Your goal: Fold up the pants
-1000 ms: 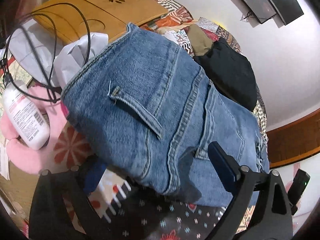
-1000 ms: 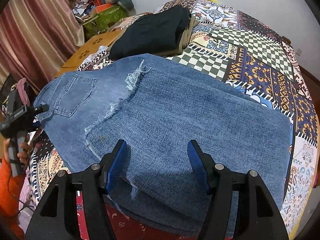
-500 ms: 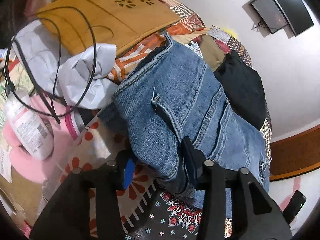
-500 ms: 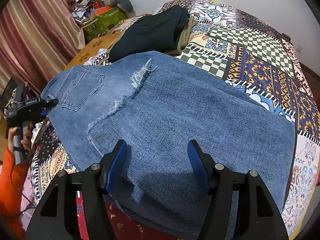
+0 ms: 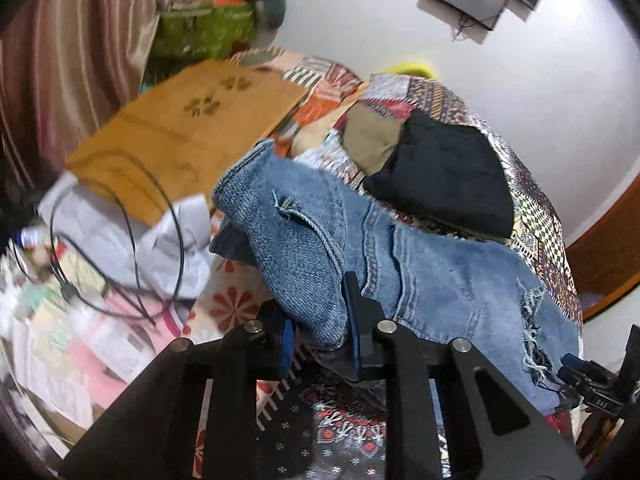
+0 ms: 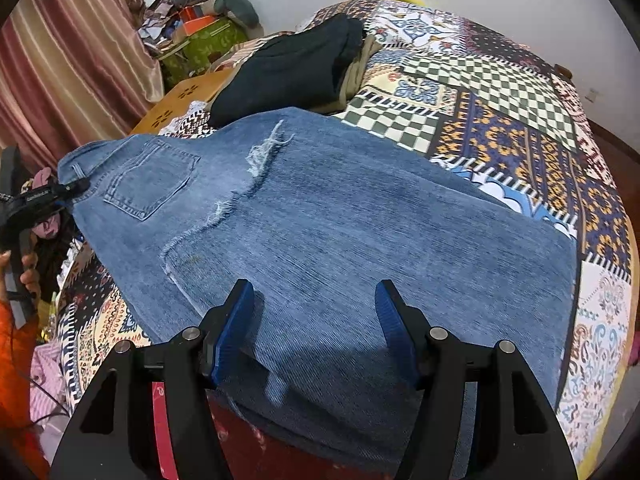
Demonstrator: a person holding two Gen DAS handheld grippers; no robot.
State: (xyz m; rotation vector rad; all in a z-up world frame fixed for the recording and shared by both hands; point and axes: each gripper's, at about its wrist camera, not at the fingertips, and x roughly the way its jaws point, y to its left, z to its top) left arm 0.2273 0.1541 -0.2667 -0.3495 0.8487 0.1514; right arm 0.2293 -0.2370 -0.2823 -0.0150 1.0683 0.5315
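Setting: patchwork bedspread (image 6: 500, 92) across the bed, striped curtain (image 6: 60, 52) to one side, a wooden board (image 5: 180, 128) and loose cables (image 5: 132, 240) beside the mattress.
Pants: blue jeans (image 6: 340, 220) lie spread on the quilt, back pocket up, frayed rips showing; the waistband end is lifted off the bed on the left side.
Left gripper (image 5: 320, 332): nearly closed, blue pads pinching a bunched fold of denim at the waistband corner, and it's got a real bite there.
Right gripper (image 6: 316, 320): jaws wide apart, poised over the leg end of the jeans, gripping nothing; I can't tell whether the tips touch the cloth.
Neighbours: a folded dark garment (image 6: 288, 68) sits just beyond the jeans.
Risk one: only one end is held, so a hard pull would likely drag the whole pair sideways and skew the fold.
Risk two: thick bunched denim could slip out of that narrow pinch.
Risk three: a swing of the lifted waistband might snag the cables.
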